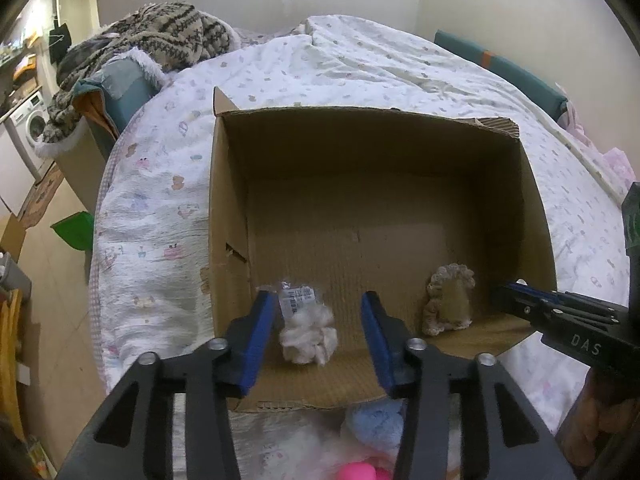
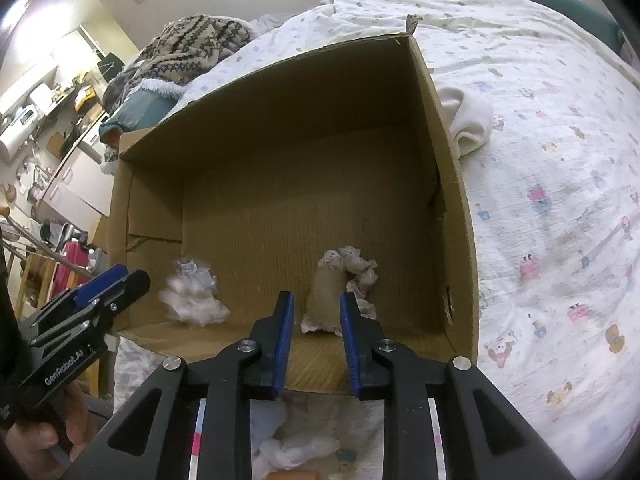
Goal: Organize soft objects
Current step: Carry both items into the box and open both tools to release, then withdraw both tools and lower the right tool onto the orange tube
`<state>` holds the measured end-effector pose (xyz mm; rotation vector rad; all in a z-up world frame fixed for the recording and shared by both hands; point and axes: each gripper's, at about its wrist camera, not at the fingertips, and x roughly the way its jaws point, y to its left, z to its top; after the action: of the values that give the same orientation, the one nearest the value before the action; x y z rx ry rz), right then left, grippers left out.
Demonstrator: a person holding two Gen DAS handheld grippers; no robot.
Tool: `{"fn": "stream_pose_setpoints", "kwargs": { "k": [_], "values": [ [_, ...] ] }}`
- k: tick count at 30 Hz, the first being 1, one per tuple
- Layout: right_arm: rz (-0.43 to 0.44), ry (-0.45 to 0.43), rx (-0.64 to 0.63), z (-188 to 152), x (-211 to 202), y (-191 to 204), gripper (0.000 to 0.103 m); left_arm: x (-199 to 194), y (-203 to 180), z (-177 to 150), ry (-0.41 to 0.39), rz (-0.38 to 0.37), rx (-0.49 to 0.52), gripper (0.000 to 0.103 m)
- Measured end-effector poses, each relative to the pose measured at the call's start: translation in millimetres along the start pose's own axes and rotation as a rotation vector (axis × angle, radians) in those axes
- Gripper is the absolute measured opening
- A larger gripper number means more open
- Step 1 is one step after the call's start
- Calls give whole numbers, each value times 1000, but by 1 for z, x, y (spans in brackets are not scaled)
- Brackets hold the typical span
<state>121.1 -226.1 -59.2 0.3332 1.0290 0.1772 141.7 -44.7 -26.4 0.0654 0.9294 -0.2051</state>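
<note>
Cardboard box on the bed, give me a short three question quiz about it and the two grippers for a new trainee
1. True or false: the cardboard box holds two soft items.
2. Multiple choice: the fluffy white scrunchie with the label lies A) on the quilt outside the box, B) on the box floor ahead of the left gripper, C) clamped in the right gripper.
3. Fill in: the beige lace-edged piece leans against the box's ___ wall as the left wrist view shows it.

Key:
1. True.
2. B; both grippers are open and hold nothing.
3. Right.
</note>
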Motion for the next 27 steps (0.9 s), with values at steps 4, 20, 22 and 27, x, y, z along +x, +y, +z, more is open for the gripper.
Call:
{"fn": "stream_pose_setpoints", "kwargs": {
  "k": [4,20,22,27],
  "values": [
    [4,1,9,1,-1,-1,53,-2,0,1,-2,-8,-8,62],
    [-7,-60,27,-5,-26,-3,72,-30,5,-6,-27,9,-22,65],
    [-4,-62,21,-9,-32,-2,72,-37,10,-11,-23,16,-41,65],
    [-12,-70,5,-19,-47,0,72,-48,18,-24,-10,14,-83,65]
  ]
}}
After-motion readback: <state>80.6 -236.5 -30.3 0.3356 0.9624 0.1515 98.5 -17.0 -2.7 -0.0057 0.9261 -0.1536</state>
